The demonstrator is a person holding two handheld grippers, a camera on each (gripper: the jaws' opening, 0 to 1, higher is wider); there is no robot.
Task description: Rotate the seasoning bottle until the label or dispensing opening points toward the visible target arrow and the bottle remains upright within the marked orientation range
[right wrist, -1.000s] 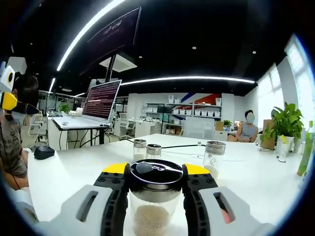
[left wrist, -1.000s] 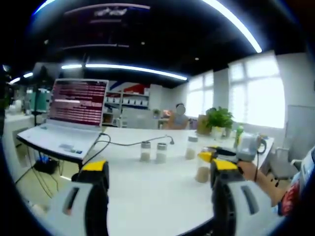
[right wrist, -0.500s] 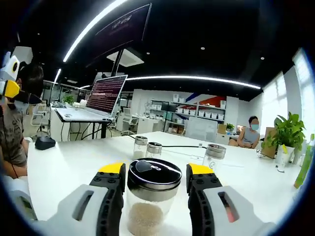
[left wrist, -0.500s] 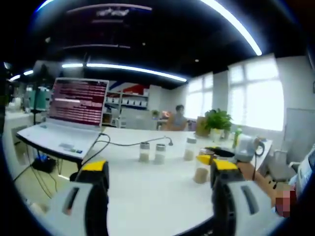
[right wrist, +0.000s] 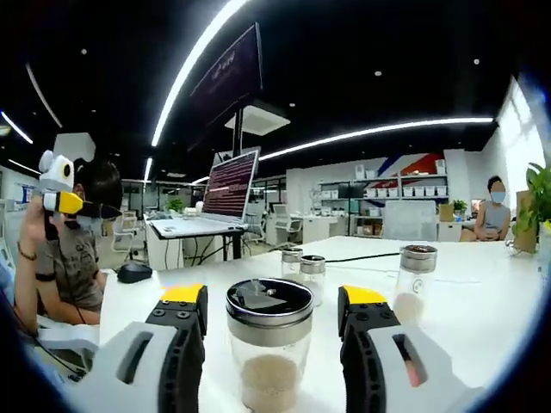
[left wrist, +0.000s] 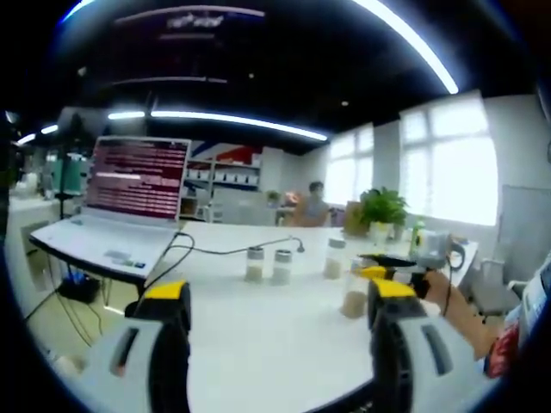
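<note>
The seasoning bottle (right wrist: 269, 344), clear glass with a black flip lid and pale grains at its base, stands upright on the white table (right wrist: 482, 310). My right gripper (right wrist: 273, 297) is open, its jaws either side of the bottle with a gap at each flank. In the left gripper view the same bottle (left wrist: 354, 297) stands at the right beside the right gripper (left wrist: 379, 274). My left gripper (left wrist: 275, 292) is open over bare table, holding nothing. It also appears raised in a person's hand as the left gripper (right wrist: 73, 204) at the far left.
Two small shakers (right wrist: 293, 258) (right wrist: 312, 268) and a taller jar (right wrist: 413, 275) stand behind the bottle. An open laptop (left wrist: 129, 202) with a cable sits at the left table end, a mouse (right wrist: 135, 272) near it. A potted plant (left wrist: 381, 211) stands at the far right.
My right gripper's jaws have spread away from the bottle, which they clamped a second ago. The right gripper view has swung left. The left gripper has stayed still.
</note>
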